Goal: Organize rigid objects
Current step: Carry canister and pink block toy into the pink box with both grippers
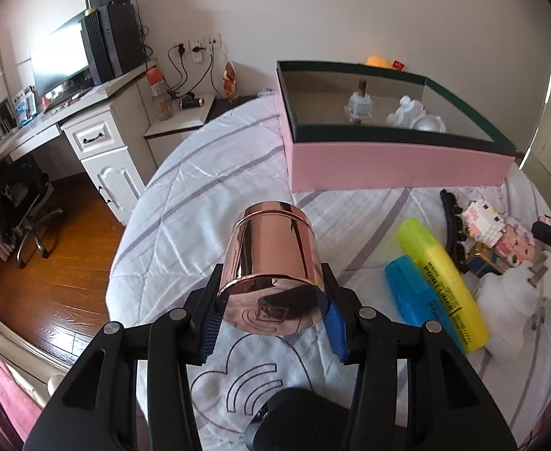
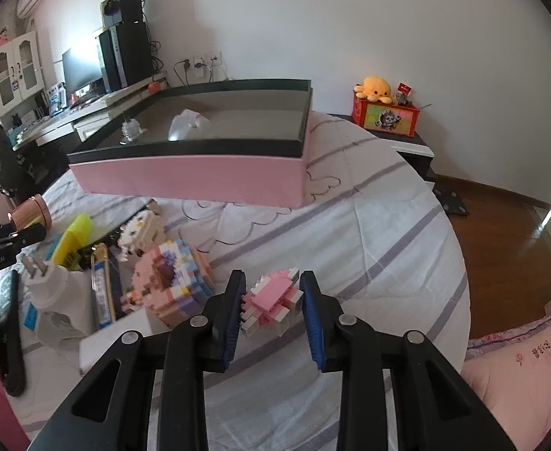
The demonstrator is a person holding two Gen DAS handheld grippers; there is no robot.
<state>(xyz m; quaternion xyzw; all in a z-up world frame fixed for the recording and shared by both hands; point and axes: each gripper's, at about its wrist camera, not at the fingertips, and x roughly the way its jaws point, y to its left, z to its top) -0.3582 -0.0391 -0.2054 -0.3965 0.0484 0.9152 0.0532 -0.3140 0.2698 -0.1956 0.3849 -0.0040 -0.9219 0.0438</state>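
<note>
With both claws clenched, each item is secured for transfer. Left claw grips the copper canister at lower centre, tilted above the bed. Right claw pinches the pink brick figure at lower centre. Pink box, upper right, is the likely destination.

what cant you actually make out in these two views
- Left wrist view: the pink box hides the bases of the white items inside behind its near wall.
- Left wrist view: the copper tin in the left gripper covers the bed under it.
- Right wrist view: whether the right gripper presses the pink brick figure; its right side is hidden.
</note>
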